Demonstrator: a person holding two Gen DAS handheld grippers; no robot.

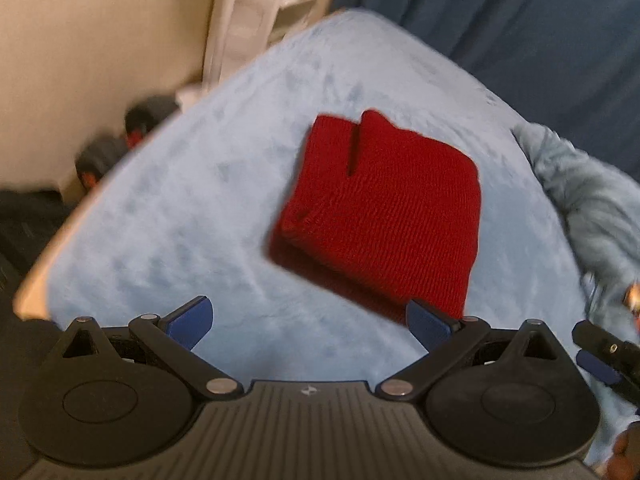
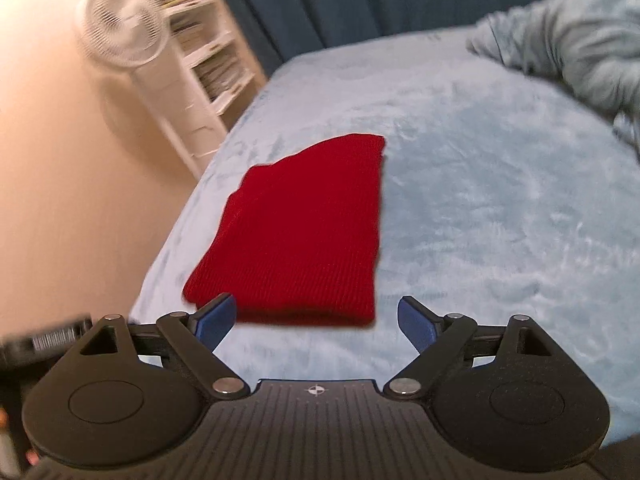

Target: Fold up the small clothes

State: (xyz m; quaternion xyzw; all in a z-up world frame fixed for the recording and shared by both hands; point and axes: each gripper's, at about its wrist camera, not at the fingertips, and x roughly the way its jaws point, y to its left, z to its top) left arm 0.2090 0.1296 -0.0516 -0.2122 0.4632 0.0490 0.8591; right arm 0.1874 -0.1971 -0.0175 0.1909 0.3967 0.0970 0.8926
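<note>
Because it is soft, light knit, the red garment [image 1: 384, 208], lying folded near the bed's [image 1: 180, 208] left edge, probably lifts best by a corner. Both the left gripper [image 1: 310, 322] and right gripper [image 2: 316, 320] hover wide open, empty. A rumpled blanket [image 2: 580, 32] sits well apart, obstructing nothing.

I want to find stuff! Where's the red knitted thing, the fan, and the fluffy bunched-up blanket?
red knitted garment [image 2: 304, 232]: right wrist view, middle of its folded top.
fan [image 2: 122, 24]: right wrist view, round white grille.
bunched-up blanket [image 2: 572, 36]: right wrist view, top of the heap.
</note>
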